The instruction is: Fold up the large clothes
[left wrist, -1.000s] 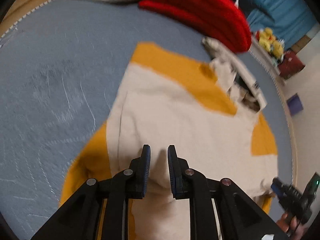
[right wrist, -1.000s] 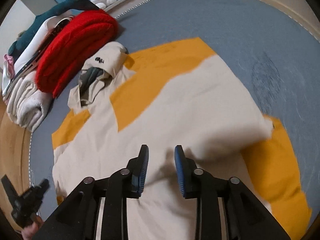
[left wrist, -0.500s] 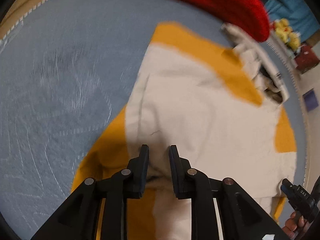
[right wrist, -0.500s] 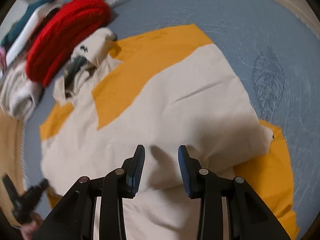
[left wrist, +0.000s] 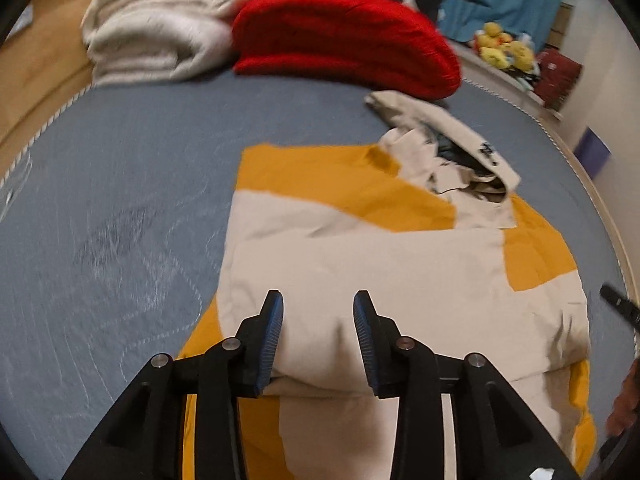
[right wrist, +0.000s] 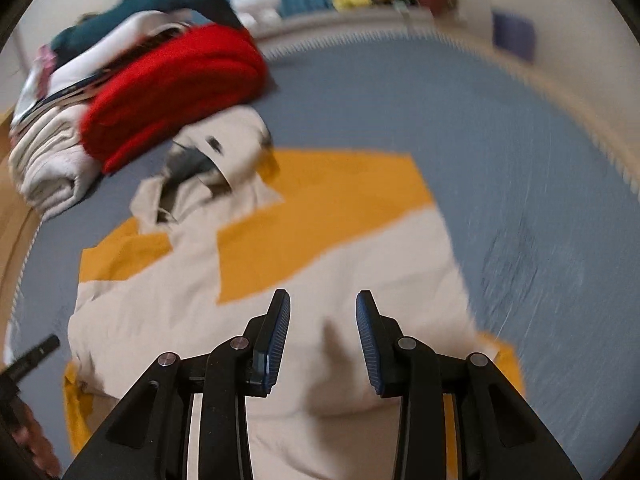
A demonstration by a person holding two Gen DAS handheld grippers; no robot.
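The hooded jacket (left wrist: 384,264) lies on the bed (left wrist: 120,184) before me; behind it, folded sweater (left wrist: 344,40), folded blanket (left wrist: 160,40) to its left.

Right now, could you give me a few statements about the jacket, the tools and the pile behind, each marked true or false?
1. The left tool stands open above the cream and yellow jacket. True.
2. The right tool is clamped on a sleeve. False: its fingers are apart, with nothing between them.
3. A red folded garment lies beyond the jacket, beside a white folded blanket. True.
4. The jacket lies on bare wood. False: it rests on a blue quilted cover.
5. The jacket's hood points toward the red garment. True.
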